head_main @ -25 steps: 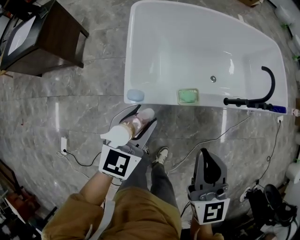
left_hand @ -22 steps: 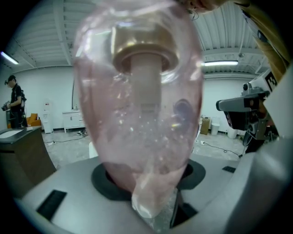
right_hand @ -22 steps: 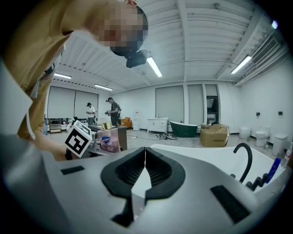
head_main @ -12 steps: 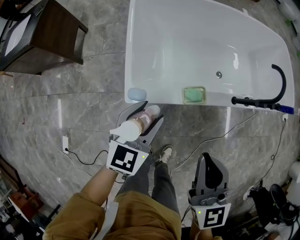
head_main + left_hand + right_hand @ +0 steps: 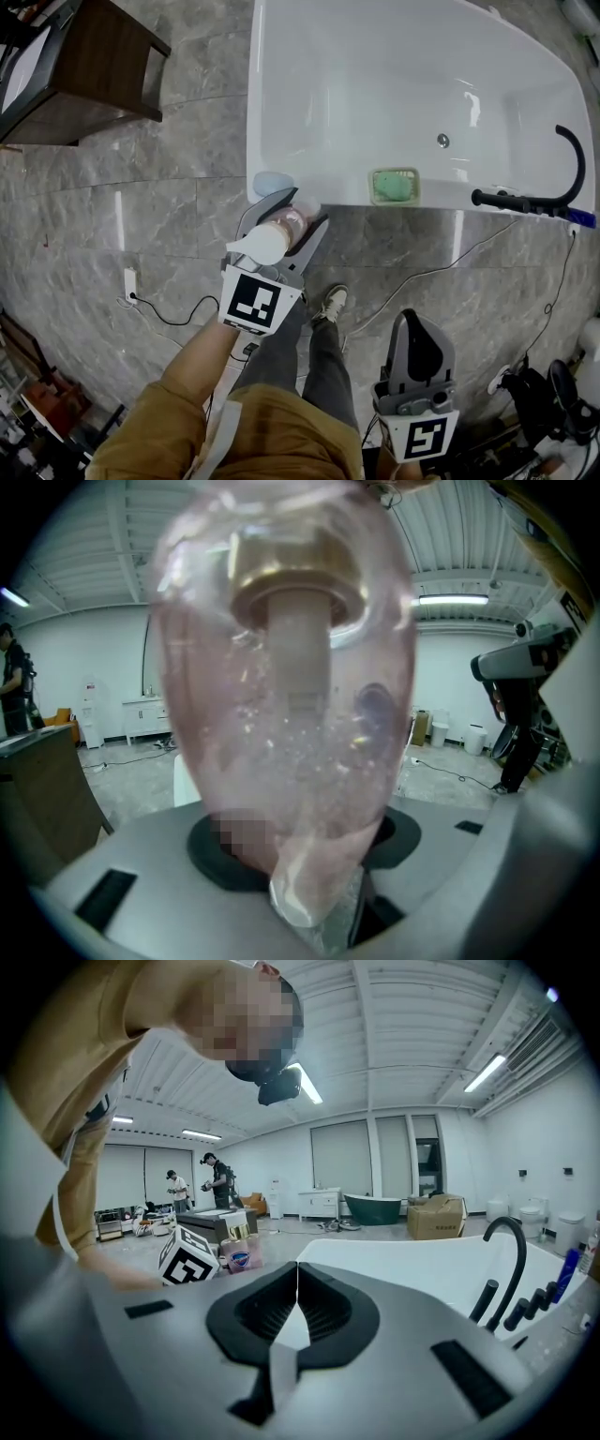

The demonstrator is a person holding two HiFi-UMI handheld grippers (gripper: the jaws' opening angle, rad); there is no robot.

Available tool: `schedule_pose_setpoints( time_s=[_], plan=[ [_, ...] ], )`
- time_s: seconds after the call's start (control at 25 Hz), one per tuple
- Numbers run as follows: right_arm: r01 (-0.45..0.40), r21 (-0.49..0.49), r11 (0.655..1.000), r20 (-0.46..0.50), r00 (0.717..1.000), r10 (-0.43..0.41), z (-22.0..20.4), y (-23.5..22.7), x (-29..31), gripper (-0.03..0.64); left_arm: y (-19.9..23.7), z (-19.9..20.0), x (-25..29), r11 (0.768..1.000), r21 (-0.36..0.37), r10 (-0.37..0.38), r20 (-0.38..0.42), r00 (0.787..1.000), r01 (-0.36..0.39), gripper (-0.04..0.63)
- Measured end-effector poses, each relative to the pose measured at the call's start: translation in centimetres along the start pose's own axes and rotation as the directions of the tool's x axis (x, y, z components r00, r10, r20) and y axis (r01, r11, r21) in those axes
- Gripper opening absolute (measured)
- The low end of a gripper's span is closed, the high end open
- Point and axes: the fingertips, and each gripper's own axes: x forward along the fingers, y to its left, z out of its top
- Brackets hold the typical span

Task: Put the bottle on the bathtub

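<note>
A pink see-through bottle (image 5: 286, 225) with a gold collar and white pump head lies on its side in my left gripper (image 5: 305, 208), which is shut on it. Its base reaches the near rim of the white bathtub (image 5: 328, 194), just right of a blue soap bar (image 5: 270, 183). In the left gripper view the bottle (image 5: 291, 714) fills the frame between the black pads (image 5: 217, 850). My right gripper (image 5: 419, 342) hangs low over the floor, shut and empty. The right gripper view shows its closed jaws (image 5: 297, 1312), the bottle (image 5: 241, 1252) and the tub (image 5: 412, 1260).
A green soap dish (image 5: 394, 186) sits on the near rim. A black faucet (image 5: 534, 195) stands at the tub's right end. A dark wooden cabinet (image 5: 84, 66) is at the far left. Cables (image 5: 441, 272) and a socket (image 5: 128, 286) lie on the grey marble floor.
My left gripper has carried the bottle forward, from over the floor to the tub's near rim beside the blue soap. The right gripper has stayed low and shut.
</note>
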Motion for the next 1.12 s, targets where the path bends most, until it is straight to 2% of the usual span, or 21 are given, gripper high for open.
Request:
schedule_pose_setpoints(
  time_s=[0.36, 0.56, 1.12],
  plan=[
    [0.022, 0.009, 1.000, -0.034, 0.999, -0.022, -1.5, -0.3, 1.0, 0.006, 1.0, -3.2, 3.2, 0.998, 0.054, -0.014, -0.018, 1.000, 0.015, 0.227],
    [0.039, 0.010, 0.999, -0.047, 0.998, -0.038, -2.0, -0.9, 1.3, 0.006, 1.2, -5.1, 4.7, 0.998, 0.062, -0.017, -0.058, 0.998, 0.021, 0.227],
    [0.091, 0.040, 0.995, -0.067, 0.994, -0.088, -3.4, -2.6, 1.5, 0.006, 0.3, -7.4, 8.9, 0.992, 0.103, -0.067, -0.093, 0.993, 0.076, 0.227]
  ],
)
